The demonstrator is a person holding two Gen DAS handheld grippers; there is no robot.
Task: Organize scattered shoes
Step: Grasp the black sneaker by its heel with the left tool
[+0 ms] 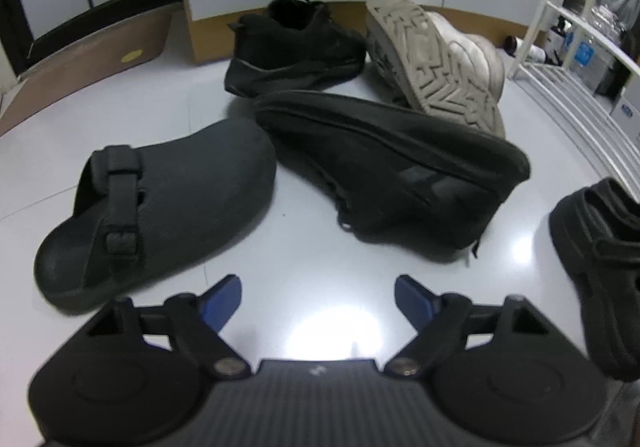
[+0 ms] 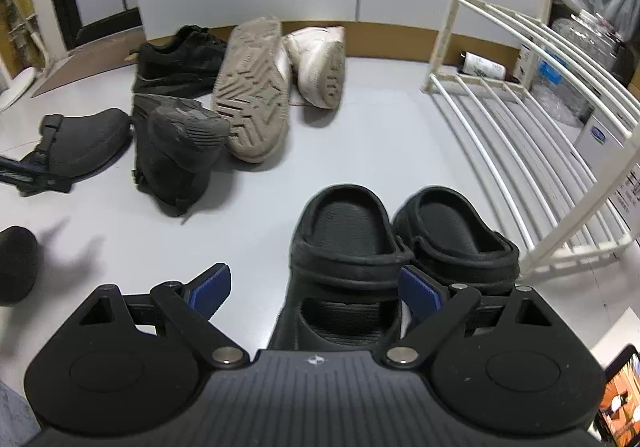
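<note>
In the left wrist view my left gripper hangs open over bare floor, nothing between its blue pads. Just beyond it lie a dark grey strapped clog and a black sneaker tipped on its side. Behind them stand an upright black sneaker and a white sneaker with its sole showing. In the right wrist view my right gripper is open above a pair of black clogs set side by side. The left clog lies partly between the fingers, and the pads do not press on it.
A white slatted shoe rack stands to the right of the clog pair. A second white sneaker lies by the back wall. A brown cardboard box sits at the far left. A dark rounded shoe toe shows at the left edge.
</note>
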